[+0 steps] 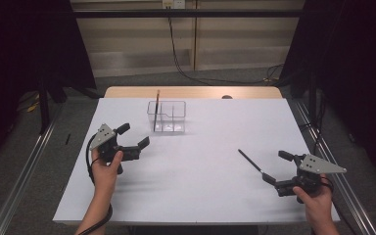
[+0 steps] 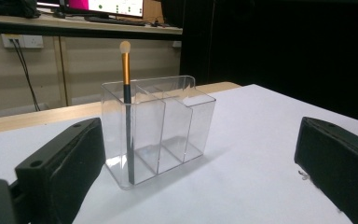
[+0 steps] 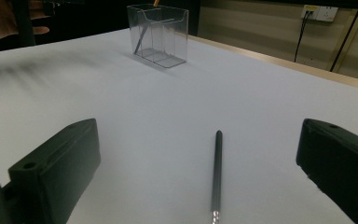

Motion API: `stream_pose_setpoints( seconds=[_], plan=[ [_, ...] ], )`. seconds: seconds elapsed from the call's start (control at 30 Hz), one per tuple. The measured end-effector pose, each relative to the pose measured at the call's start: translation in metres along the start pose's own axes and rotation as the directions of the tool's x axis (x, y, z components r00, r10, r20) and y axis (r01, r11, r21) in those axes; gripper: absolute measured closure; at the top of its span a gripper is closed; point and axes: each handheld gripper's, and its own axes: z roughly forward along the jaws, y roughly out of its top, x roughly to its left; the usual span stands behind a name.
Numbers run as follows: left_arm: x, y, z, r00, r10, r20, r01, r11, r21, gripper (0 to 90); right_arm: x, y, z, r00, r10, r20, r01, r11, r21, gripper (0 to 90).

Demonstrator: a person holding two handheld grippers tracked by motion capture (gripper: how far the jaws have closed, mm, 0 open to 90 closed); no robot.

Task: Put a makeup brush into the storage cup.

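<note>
White table [image 1: 196, 186]. Right gripper [image 1: 280, 167] released, jaws wide; dark pencil [image 1: 249, 160] lies flat between them, just ahead, untouched. Left gripper [image 1: 133, 136] also released, facing clear holder [image 1: 167, 117] with brush [image 1: 157, 105] upright in its end compartment.

My left tool [image 1: 131, 137] and my right tool [image 1: 278, 168] both hover with jaws spread wide, gripping nothing.

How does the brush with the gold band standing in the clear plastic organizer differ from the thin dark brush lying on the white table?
The gold-banded brush stands nearly upright inside the clear plastic organizer, in an end compartment; the thin dark brush lies flat on the white table, between the open jaws of the right gripper. The first shows a gold band and pale tip; the second looks dark throughout. Both are slim.
</note>
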Motion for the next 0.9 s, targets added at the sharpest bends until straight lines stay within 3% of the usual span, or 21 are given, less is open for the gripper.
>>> stream_pose_setpoints(
  seconds=[0.9],
  plan=[
    [-0.006, -0.006, -0.021, 0.9996, 0.028, 0.007, -0.028, 0.9996, 0.008, 1.8, 0.0, 0.001, -0.001, 1.0, -0.003, 0.003, 0.003, 1.0, -0.004, 0.0]
  ],
)
